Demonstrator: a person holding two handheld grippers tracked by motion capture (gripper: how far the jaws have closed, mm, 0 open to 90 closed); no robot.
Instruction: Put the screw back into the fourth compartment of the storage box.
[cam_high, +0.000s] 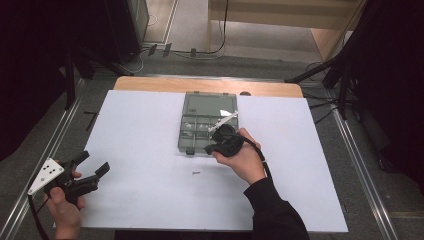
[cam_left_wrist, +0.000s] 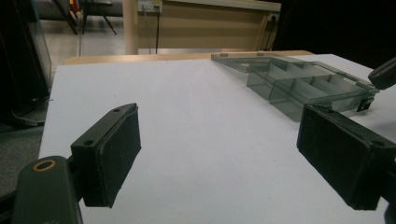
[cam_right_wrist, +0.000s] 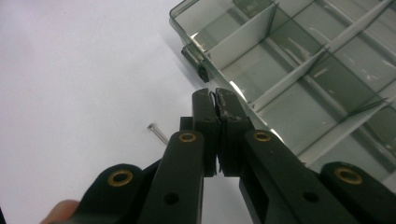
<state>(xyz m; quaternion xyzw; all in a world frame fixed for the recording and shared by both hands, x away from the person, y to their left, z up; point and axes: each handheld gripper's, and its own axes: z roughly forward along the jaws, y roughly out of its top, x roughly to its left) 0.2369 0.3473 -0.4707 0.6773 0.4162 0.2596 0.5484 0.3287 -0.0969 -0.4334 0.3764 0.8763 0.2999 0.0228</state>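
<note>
Floor (cam_high: 280, 60): grey carpet, cables trailing across it.
Surface (cam_high: 150, 125): white sheet over wood.
Furniture: pale wooden bench (cam_high: 280, 15) beyond.
Sides: dark, possibly curtains (cam_high: 30, 75).

The white sheet (cam_high: 150, 150) is bright under even light from above, and the room around it is very dark. Shadows on the sheet are soft. The clear box (cam_right_wrist: 299, 70) shines with small glints. Close jaws look blurry.
</note>
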